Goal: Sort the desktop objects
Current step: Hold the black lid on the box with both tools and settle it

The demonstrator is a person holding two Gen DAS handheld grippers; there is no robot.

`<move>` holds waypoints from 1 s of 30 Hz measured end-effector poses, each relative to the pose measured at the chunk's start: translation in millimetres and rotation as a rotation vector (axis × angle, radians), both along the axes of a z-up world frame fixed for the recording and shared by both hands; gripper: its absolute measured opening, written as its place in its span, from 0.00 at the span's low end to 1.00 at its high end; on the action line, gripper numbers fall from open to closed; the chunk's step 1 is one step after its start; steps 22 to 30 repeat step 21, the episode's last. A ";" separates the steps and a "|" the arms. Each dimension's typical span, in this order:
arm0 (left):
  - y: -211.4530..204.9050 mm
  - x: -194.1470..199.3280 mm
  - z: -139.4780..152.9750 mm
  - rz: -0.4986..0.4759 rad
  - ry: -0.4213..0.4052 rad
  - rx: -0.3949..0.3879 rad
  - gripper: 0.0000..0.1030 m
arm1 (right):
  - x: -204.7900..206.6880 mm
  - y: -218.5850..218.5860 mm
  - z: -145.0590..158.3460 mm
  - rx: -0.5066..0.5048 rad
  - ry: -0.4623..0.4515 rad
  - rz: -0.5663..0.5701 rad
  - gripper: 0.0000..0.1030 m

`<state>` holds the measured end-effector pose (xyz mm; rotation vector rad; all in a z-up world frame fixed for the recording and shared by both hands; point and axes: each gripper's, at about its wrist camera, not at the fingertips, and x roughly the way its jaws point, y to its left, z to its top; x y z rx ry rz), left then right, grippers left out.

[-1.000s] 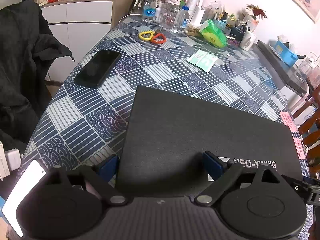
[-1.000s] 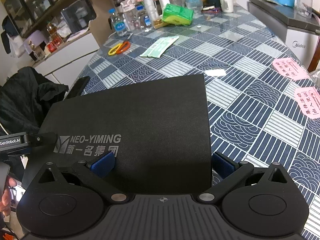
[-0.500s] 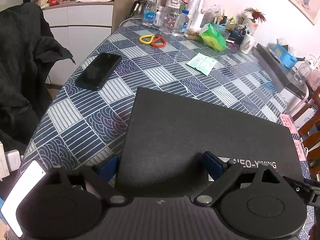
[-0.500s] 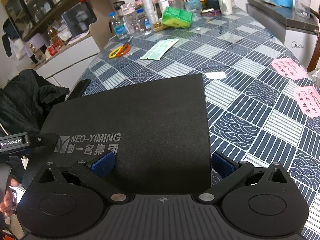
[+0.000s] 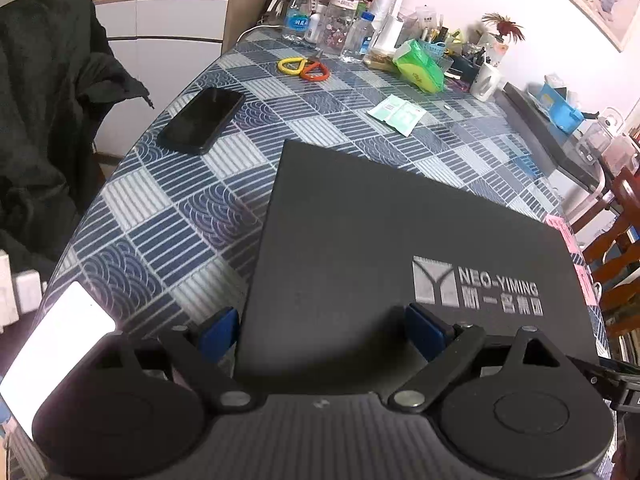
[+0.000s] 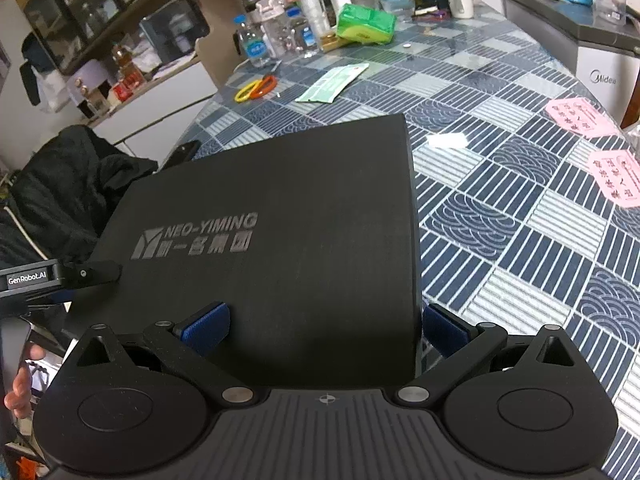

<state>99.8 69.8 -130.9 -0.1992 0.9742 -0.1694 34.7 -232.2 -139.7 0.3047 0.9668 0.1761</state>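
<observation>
So left claw (image 5: pixel 320 332) and right claw (image 6: pixel 324 328), both wide at the box's (image 5: pixel 380 240) corners, nudged it up the counter (image 5: pixel 180 220); sorting's barely begun.

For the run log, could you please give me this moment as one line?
left gripper: open, straddling black box corner | right gripper: open, straddling its other near corner | box on table | phone untouched

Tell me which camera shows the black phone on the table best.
The left wrist view: the whole phone lies flat in plain sight, beside the black box. In the right wrist view only its corner shows past the box.
</observation>
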 end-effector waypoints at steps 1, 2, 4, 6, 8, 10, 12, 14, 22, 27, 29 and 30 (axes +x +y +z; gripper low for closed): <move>0.1 -3.1 0.8 -0.005 0.003 0.006 1.00 | -3.4 -0.5 -0.1 0.006 0.003 0.001 1.00; -0.6 -6.2 2.2 -0.016 0.008 0.018 1.00 | -7.0 -1.5 -0.3 0.013 0.006 0.003 1.00; -3.1 -11.6 5.8 -0.046 0.023 0.048 1.00 | -14.8 -4.3 -1.0 0.031 0.015 0.008 1.00; -6.4 -16.4 10.0 -0.073 0.047 0.079 1.00 | -23.2 -6.7 -1.3 0.037 0.037 0.012 1.00; -8.3 -21.2 13.0 -0.085 0.071 0.100 1.00 | -31.8 -8.1 -1.3 0.027 0.061 0.016 1.00; -8.1 -24.8 14.4 -0.082 0.085 0.104 1.00 | -42.1 -7.2 1.7 0.002 0.058 0.031 1.00; -7.0 -26.3 13.9 -0.073 0.086 0.100 1.00 | -52.8 -9.1 8.6 0.009 0.034 0.040 1.00; -6.3 -26.7 13.4 -0.062 0.088 0.094 1.00 | -60.7 -13.5 16.3 0.022 0.015 0.029 1.00; -9.0 -30.8 12.3 -0.053 0.060 0.104 1.00 | -68.3 -36.9 18.3 0.035 0.003 -0.045 1.00; -9.0 -30.8 12.3 -0.053 0.060 0.104 1.00 | -68.3 -36.9 18.3 0.035 0.003 -0.045 1.00; -9.0 -30.8 12.3 -0.053 0.060 0.104 1.00 | -68.3 -36.9 18.3 0.035 0.003 -0.045 1.00; -9.0 -30.8 12.3 -0.053 0.060 0.104 1.00 | -68.3 -36.9 18.3 0.035 0.003 -0.045 1.00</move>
